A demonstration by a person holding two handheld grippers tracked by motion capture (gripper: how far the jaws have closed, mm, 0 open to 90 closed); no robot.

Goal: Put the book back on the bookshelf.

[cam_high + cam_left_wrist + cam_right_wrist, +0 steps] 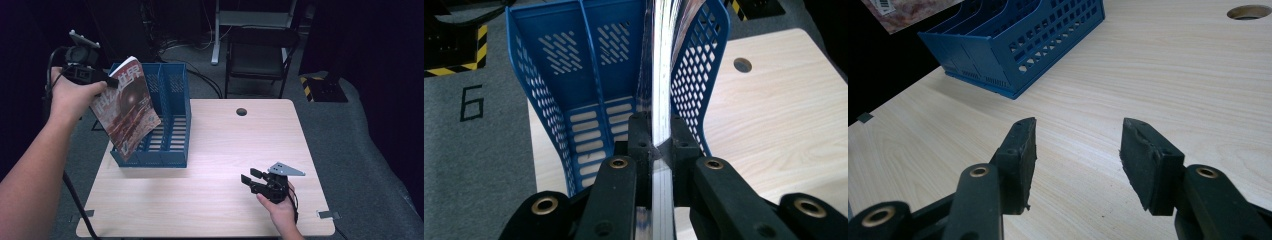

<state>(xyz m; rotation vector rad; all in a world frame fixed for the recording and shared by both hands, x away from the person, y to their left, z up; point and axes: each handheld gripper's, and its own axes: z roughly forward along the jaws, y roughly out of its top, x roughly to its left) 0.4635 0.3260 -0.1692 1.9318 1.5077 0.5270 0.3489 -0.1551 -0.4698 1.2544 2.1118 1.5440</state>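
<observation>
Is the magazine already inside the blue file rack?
Not fully: the left gripper holds the magazine tilted over the blue file rack.

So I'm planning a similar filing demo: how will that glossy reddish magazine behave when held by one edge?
The glossy reddish magazine looks thin and light, and hangs tilted from the left hand-held gripper, so it probably sags. Its shiny pages may slip under a loose pinch. Its lower corner could catch on a divider of the blue plastic file rack.
</observation>
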